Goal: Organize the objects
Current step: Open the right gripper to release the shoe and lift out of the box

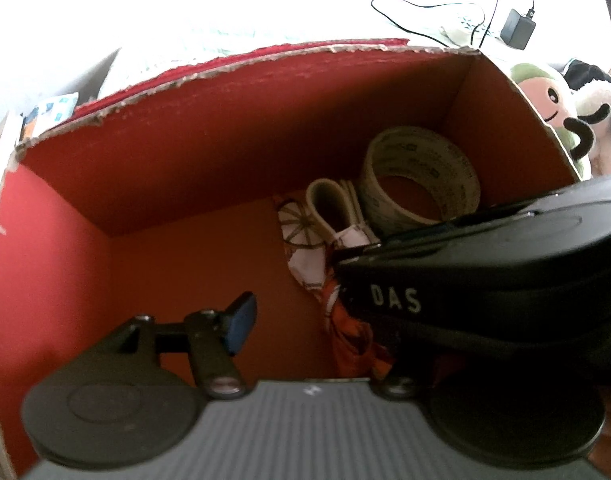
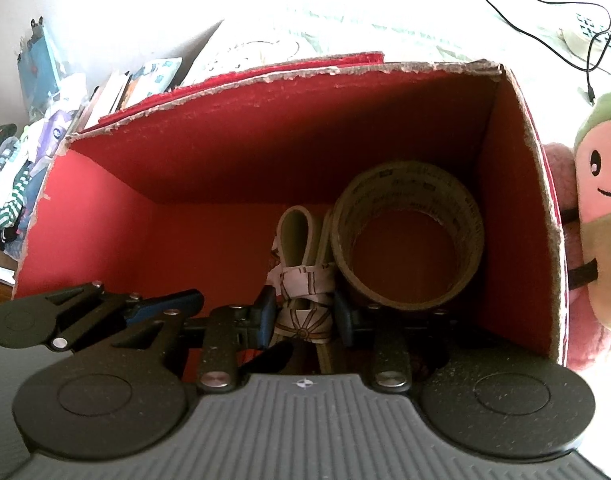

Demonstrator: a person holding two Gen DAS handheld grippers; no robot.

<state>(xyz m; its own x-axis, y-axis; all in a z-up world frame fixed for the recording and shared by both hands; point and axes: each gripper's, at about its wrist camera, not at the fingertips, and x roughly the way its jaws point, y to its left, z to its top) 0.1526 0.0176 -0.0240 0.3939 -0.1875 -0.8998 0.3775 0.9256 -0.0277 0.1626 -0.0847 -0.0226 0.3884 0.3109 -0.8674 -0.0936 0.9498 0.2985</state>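
Note:
A red cardboard box point(image 1: 209, 152) point(image 2: 265, 140) lies open below both grippers. Inside at the right stands a beige tape roll point(image 1: 421, 176) point(image 2: 409, 240). Beside it is a white patterned fabric bundle with a cream loop point(image 1: 325, 220) point(image 2: 301, 280). My right gripper point(image 2: 304, 320) is down in the box, shut on that bundle, one blue pad on each side. Its black body point(image 1: 485, 272) hides the left gripper's right finger. My left gripper point(image 1: 305, 320) point(image 2: 161, 304) hovers over the box's red floor, open; its left blue pad point(image 1: 239, 324) holds nothing.
Plush toys point(image 1: 545, 100) point(image 2: 601, 208) press against the box's right wall. A black power adapter point(image 1: 517, 28) and its cable point(image 2: 545, 4) lie on the pale sheet behind. Books and packets point(image 2: 45, 140) are piled at the far left.

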